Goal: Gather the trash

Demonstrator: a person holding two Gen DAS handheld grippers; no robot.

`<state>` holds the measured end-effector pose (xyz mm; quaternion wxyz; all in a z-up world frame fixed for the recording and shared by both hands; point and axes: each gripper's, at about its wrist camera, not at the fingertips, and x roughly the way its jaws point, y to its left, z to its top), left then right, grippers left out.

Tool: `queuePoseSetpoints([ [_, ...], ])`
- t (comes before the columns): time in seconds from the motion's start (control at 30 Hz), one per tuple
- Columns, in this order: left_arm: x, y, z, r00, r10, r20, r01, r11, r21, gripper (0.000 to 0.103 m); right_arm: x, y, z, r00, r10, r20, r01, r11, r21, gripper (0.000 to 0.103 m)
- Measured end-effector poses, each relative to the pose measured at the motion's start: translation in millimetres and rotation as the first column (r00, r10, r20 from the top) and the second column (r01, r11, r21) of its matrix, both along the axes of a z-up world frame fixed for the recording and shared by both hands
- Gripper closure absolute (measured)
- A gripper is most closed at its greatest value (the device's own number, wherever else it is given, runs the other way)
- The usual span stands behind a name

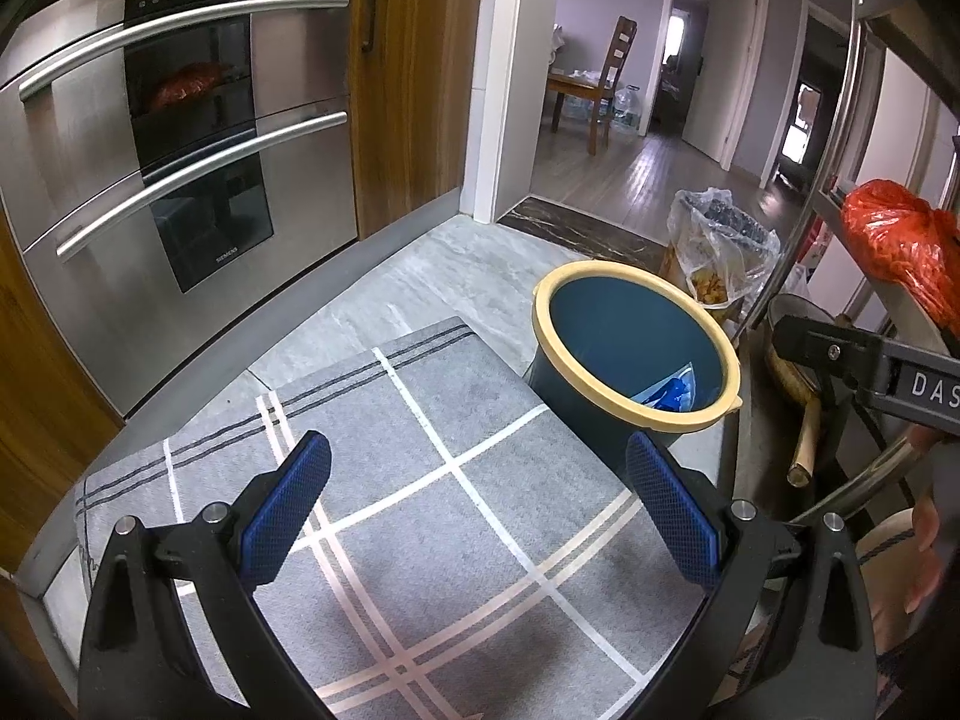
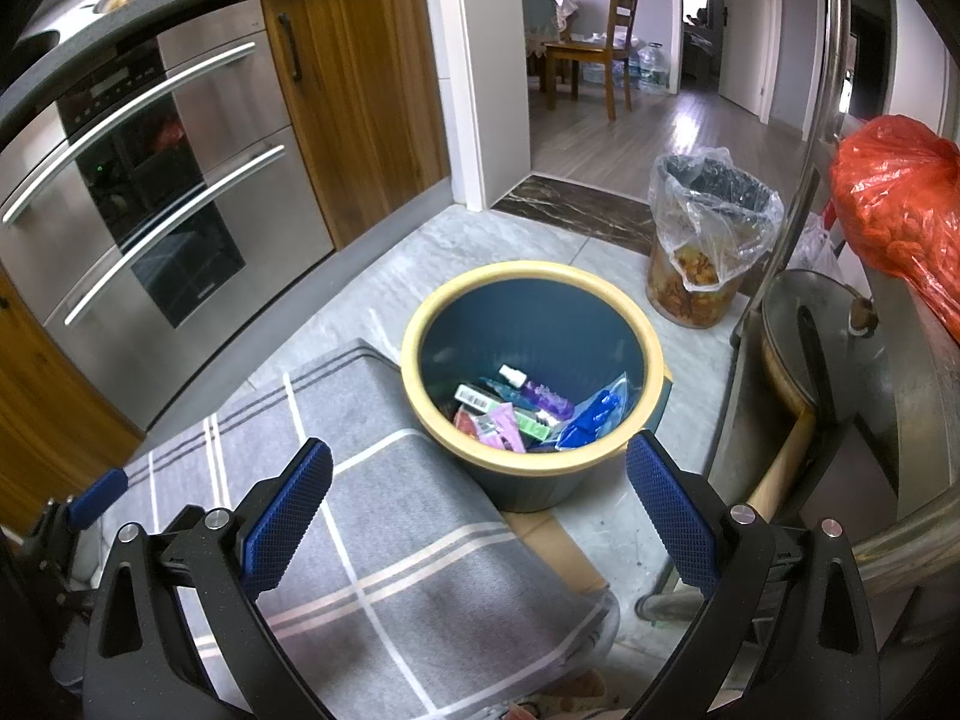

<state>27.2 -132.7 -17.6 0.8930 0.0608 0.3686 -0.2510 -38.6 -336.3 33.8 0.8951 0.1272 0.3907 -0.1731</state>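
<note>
The left gripper [image 1: 477,516] is hanging over the grey checked mat [image 1: 384,480] with its blue-padded fingers [image 1: 288,507] spread wide and nothing between them. Ahead of it and a little to its right, the dark blue bin [image 1: 606,324] with the yellow rim is standing on the floor at the mat's far corner; from this view only a blue wrapper [image 1: 672,390] is showing inside. The right gripper [image 2: 480,516] is likewise standing open and empty, its fingers framing the same bin [image 2: 540,306], which is sitting just ahead of its tips. Trash is lying in the bottom of the bin: a small purple spray bottle [image 2: 537,391], a green and white box [image 2: 480,399], a pink packet [image 2: 504,427] and a blue wrapper [image 2: 591,423]. Farther ahead and to the right, a second bin lined with a clear bag [image 2: 708,222] is sitting near the doorway. To the left of both tools the steel oven [image 1: 180,138] is filling the cabinet wall, and to the far right an orange plastic bag [image 2: 894,204] is resting on a shelf above a pan [image 2: 804,324].
</note>
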Motion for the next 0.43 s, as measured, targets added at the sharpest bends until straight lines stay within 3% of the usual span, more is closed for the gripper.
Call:
queuePoseSetpoints([
  [0.43,0.8,-2.7,-0.3,1.0,0.0,0.0,0.0,1.0,0.015,0.006,0.1,-0.6,0.3,1.0,0.001,-0.001,-0.001,1.0,0.0,0.005],
])
